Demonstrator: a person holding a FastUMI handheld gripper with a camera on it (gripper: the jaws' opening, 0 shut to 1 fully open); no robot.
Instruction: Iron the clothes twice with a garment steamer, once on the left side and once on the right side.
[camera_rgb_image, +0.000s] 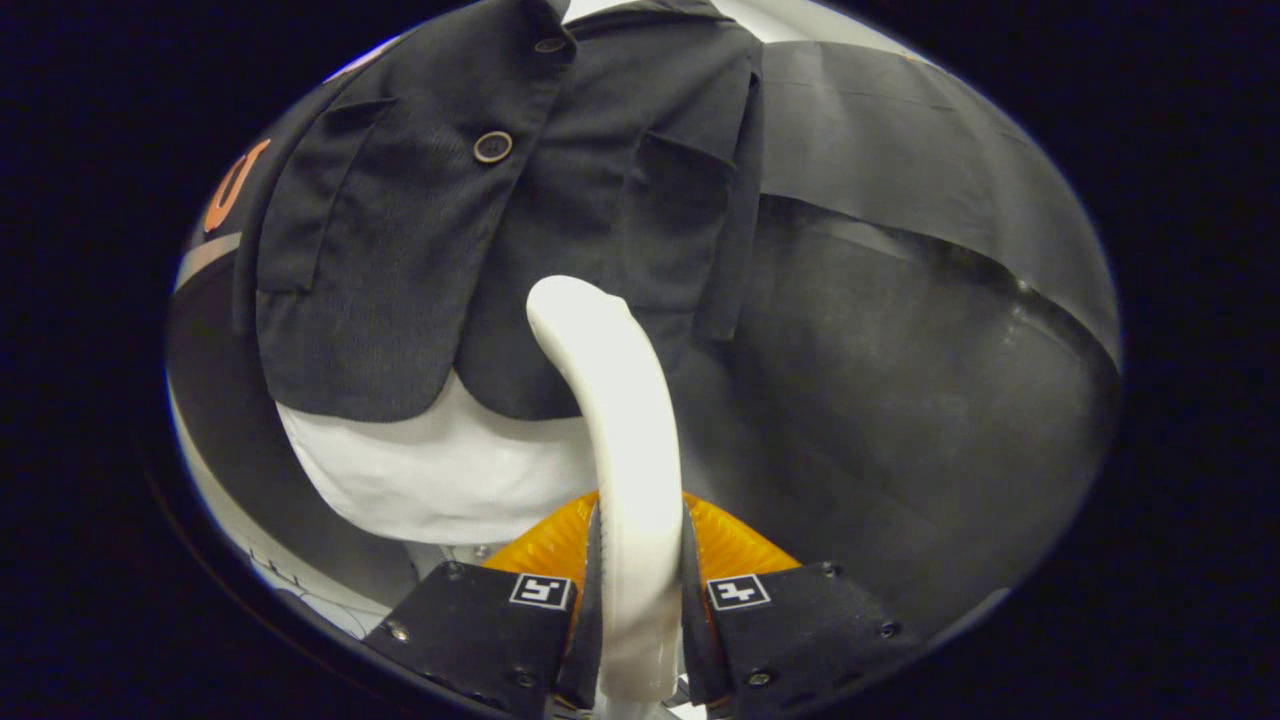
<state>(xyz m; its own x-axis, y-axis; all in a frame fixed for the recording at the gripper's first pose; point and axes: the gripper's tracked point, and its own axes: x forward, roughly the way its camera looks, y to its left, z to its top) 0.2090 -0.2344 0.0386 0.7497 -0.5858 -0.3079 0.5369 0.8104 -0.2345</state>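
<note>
The gripper (640, 600) is closed on the white curved plastic garment steamer (615, 440). Both fingers press against the sides of the steamer's handle, one on each side, with the handle filling the gap between them.

From the fingers the steamer body rises forward and bends to the left. Its rounded end (562, 300) lies in front of the lower part of the garment; whether it touches the fabric cannot be determined.

The garment is a dark grey, finely ribbed button-front jacket (400, 250) worn on a white mannequin torso (440, 470). It stands beyond the fingers and slightly to their left.

- Two round dark buttons are visible on the front placket; the lower button (492, 146) sits above the steamer's end.
- A patch pocket (330, 190) is on each side of the front.
- The jacket hem ends above the bare white lower part of the torso.

The steamer's end is positioned near the jacket's centre opening, on the panel to the right of the placket.

Black cloth (900, 330) forms the wall behind and to the right of the jacket.
</note>
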